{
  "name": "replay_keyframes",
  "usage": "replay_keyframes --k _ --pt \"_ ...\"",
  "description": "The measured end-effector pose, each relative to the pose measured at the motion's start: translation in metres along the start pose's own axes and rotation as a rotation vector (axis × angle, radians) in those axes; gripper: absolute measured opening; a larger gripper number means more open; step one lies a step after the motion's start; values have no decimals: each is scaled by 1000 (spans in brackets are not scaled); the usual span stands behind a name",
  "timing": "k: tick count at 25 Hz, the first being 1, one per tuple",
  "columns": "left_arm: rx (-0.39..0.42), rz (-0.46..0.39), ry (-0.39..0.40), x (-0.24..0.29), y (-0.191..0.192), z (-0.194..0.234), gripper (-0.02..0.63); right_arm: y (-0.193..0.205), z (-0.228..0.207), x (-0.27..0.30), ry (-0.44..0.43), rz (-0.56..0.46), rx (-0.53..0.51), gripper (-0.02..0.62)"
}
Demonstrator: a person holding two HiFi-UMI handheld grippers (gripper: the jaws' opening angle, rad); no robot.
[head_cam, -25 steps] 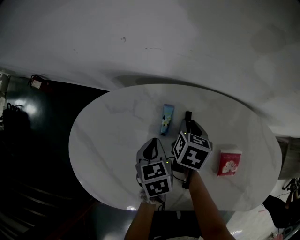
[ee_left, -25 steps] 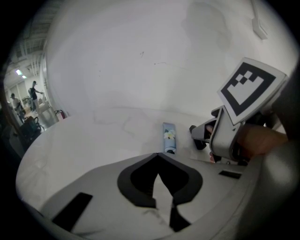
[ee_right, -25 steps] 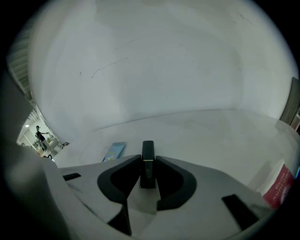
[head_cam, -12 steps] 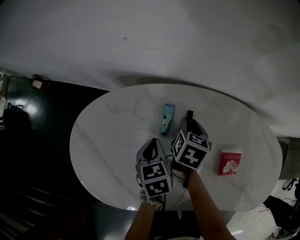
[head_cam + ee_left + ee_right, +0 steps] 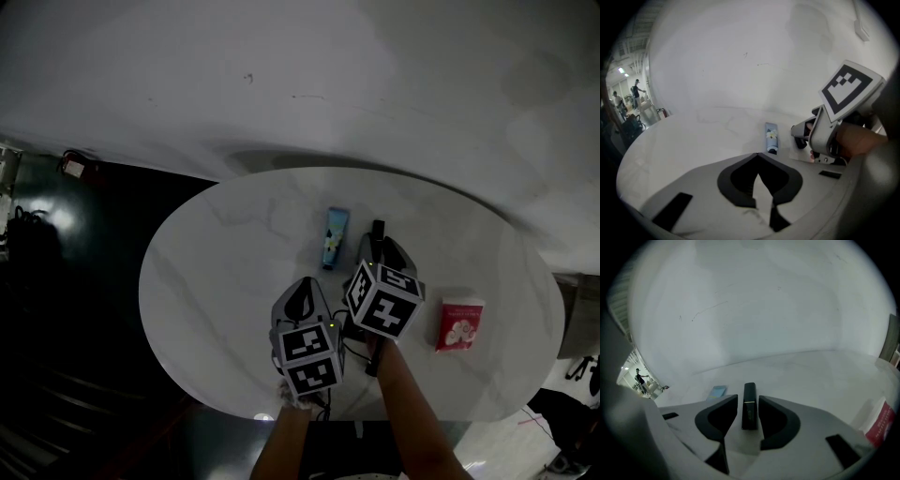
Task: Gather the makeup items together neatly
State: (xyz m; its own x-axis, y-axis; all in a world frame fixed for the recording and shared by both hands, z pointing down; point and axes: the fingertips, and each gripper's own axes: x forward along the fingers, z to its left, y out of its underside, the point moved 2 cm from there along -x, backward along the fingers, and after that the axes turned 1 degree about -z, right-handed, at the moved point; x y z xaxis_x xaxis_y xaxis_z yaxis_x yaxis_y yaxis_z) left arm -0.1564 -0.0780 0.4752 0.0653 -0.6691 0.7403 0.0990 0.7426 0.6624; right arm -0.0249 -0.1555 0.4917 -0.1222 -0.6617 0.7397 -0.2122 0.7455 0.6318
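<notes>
1. Right gripper (image 5: 748,398) — jaws have just been opening and now stand spread. The black stick (image 5: 749,408) lies flat on the table (image 5: 216,281) between the pads, a sliver of gap on each side, not pinched. Risk: backing off on a slant would let a pad catch the stick and skew it or drag it along
2. Left gripper (image 5: 759,161) — jaws pressed together, nothing in them, held just beside the right one. Risk: the two marker cubes sit close together in the head view, so a sideways move by either hand could knock the other
3. Red box (image 5: 458,325) lies alone, well apart to the right of the stick, and is likely the item left to bring in. Risk: it looks flat and wide, so a grip may slip, and sliding it in fast could bump the stick
4. Tube (image 5: 334,238) lies just left of the stick, roughly parallel, not touching. Risk: a nudge from the left gripper would spoil the line
5. Stick is narrow and may pivot at a light touch
6. Room: the oval table is bare over its left half and far side, plenty of space there. The near edge sits close under both hands, with a dark drop beyond
7. Box is nearer the right rim than the rest, so move it inward only
8. The gap between tube and stick looks too tight for a gripper
</notes>
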Motion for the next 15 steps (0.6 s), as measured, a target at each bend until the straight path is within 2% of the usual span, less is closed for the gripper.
replay_keyframes --k 7,15 --pt "2 -10 1 -3 -2 1 35 -6 0 -8 -15 -22 5 175" --pt "1 -17 11 -8 -4 -4 35 -21 -5 -37 -60 -70 56 175"
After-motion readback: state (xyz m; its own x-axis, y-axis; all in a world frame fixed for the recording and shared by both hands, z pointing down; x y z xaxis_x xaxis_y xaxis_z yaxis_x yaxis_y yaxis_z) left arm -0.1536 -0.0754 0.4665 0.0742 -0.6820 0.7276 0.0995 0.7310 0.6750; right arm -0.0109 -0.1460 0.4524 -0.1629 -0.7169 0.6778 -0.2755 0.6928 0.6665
